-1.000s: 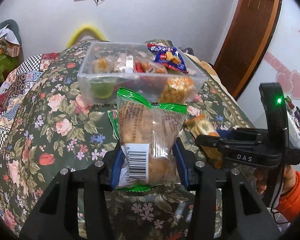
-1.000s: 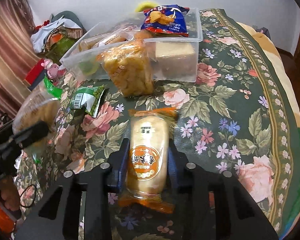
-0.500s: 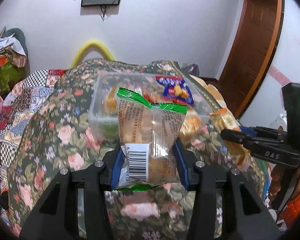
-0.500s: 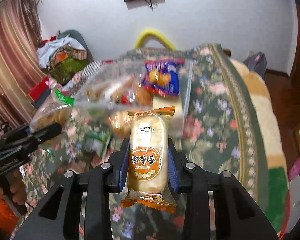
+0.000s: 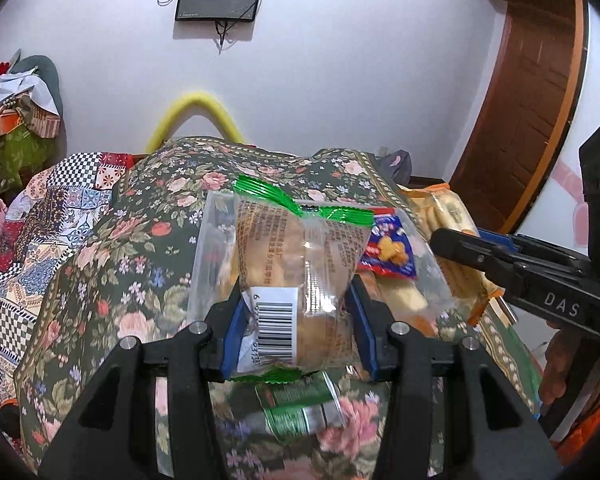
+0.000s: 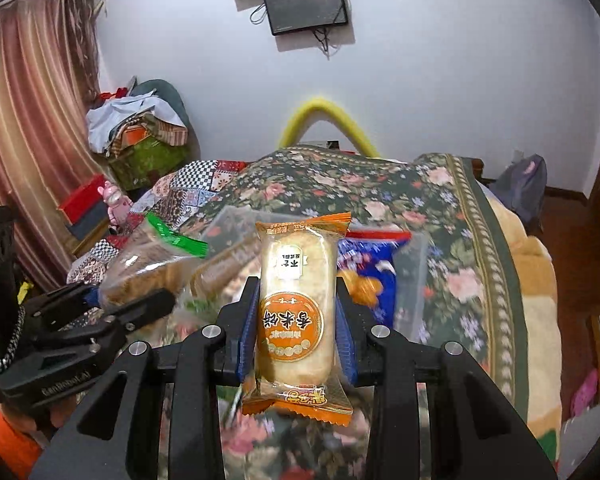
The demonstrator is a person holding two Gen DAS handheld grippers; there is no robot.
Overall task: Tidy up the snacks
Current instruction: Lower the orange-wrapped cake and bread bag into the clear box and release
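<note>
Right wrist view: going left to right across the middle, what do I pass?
Left tongs gripping the green-sealed clear snack bag → orange-wrapped rice cake packet clamped in the right tongs → blue snack packet → clear plastic container's right wall → floral bedspread.

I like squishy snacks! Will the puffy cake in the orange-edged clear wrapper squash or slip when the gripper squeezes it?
The orange-edged clear-wrapped cake looks soft and airy, so it would probably dent under a hard squeeze. It stands upright between the right gripper pads, so it seems light. Its glossy film may be a little slippery, and the crimped ends look floppy.
</note>
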